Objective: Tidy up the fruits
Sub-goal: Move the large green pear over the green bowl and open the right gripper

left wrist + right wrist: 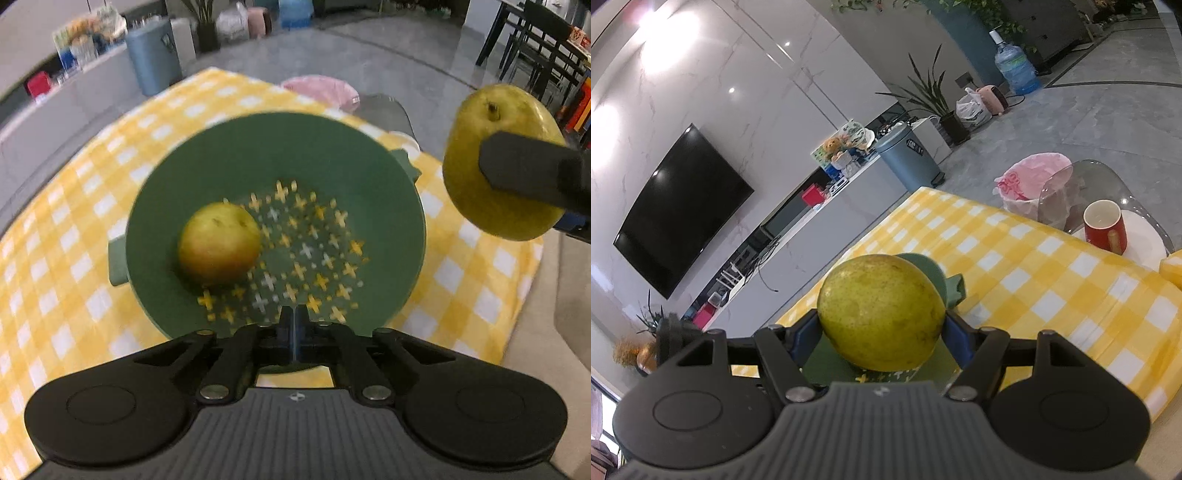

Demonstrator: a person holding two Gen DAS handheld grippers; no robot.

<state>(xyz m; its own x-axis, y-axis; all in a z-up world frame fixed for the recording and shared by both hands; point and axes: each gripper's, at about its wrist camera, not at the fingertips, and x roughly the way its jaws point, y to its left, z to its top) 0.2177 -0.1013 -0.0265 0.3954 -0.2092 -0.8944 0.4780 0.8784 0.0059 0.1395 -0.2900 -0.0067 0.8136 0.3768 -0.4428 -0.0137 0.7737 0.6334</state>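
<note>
Left gripper (294, 317) fingers pressed together over the colander (388, 177); right gripper (881, 328) fingers clamp a pear (881, 310) beyond its rim.

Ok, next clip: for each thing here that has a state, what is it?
Left gripper: shut, empty, over the near rim of the bowl.
Right gripper: shut on the held pear.
Held pear: lifted, clamped between the fingers, not in the bowl.
Second pear: lying inside the bowl.
Bowl: upright on the checked cloth, one pear in it.
Red cup: upright, looks empty.
</note>
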